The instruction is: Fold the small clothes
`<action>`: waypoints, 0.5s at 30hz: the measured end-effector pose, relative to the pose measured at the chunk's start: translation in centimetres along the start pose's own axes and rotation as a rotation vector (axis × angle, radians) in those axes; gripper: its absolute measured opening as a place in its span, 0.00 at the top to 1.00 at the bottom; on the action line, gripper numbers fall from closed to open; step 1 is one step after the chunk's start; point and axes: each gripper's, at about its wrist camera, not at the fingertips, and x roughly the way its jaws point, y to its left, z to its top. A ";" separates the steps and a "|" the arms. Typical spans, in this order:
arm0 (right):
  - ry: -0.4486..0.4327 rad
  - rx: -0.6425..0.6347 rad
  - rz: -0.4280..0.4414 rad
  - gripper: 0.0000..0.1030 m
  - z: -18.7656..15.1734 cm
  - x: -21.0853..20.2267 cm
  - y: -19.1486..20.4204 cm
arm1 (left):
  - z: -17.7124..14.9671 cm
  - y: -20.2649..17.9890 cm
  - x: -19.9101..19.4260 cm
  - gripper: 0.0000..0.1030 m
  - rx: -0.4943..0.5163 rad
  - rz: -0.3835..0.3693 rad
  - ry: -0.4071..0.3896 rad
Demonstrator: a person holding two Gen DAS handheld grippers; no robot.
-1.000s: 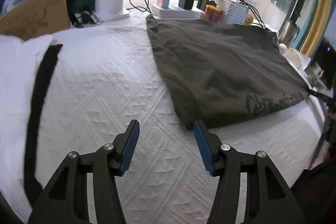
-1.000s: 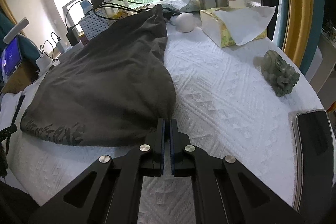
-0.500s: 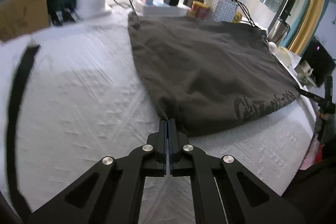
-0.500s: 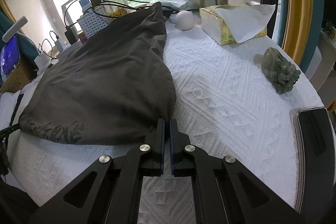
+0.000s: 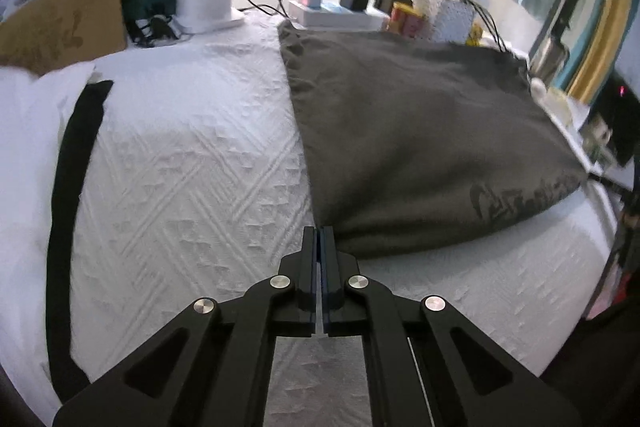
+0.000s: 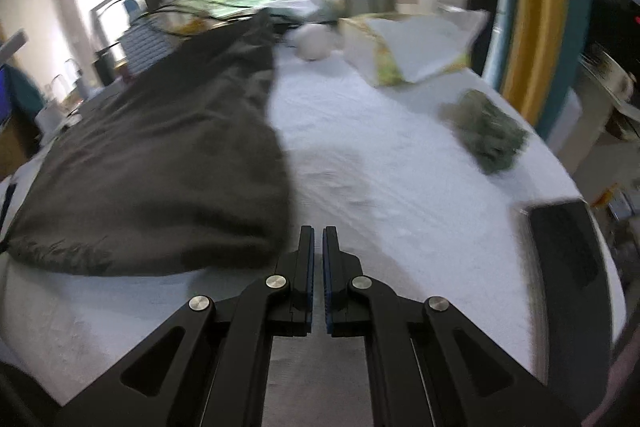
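Note:
A dark grey garment (image 5: pixel 420 139) with a black print near one corner lies flat on the white textured cover (image 5: pixel 192 163). My left gripper (image 5: pixel 319 239) is shut, its tips at the garment's near left corner; the cloth seems pinched between them. In the right wrist view the same garment (image 6: pixel 160 163) lies at left. My right gripper (image 6: pixel 317 239) is shut with a thin gap, just off the garment's near right corner, and I cannot see cloth between its tips.
A black strap (image 5: pixel 68 195) lies at the left. A cardboard box (image 5: pixel 60 27), white device (image 5: pixel 204 3), chargers and cables line the far edge. Tissue pack (image 6: pixel 416 51), green stone figure (image 6: pixel 488 135) and dark phone (image 6: pixel 568 267) sit at the right.
My left gripper went from open to shut at the garment's near left corner. The right view is now blurred and has shifted; the right gripper's tips sit slightly right of the corner.

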 end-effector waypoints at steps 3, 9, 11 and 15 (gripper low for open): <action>-0.025 0.012 0.025 0.96 0.3 -0.8 -0.4 | 0.3 1.1 -0.6 0.94 -0.079 0.006 -0.038; -0.011 -0.003 0.097 0.62 0.7 0.4 1.5 | 0.5 0.5 0.3 0.47 -0.124 -0.041 -0.048; -0.002 -0.010 0.113 0.27 0.6 0.8 2.3 | 0.5 -0.2 1.0 0.47 -0.099 -0.039 -0.024; 0.018 -0.007 0.108 0.27 0.8 1.4 2.9 | 0.5 -1.2 2.1 0.47 -0.053 -0.001 -0.004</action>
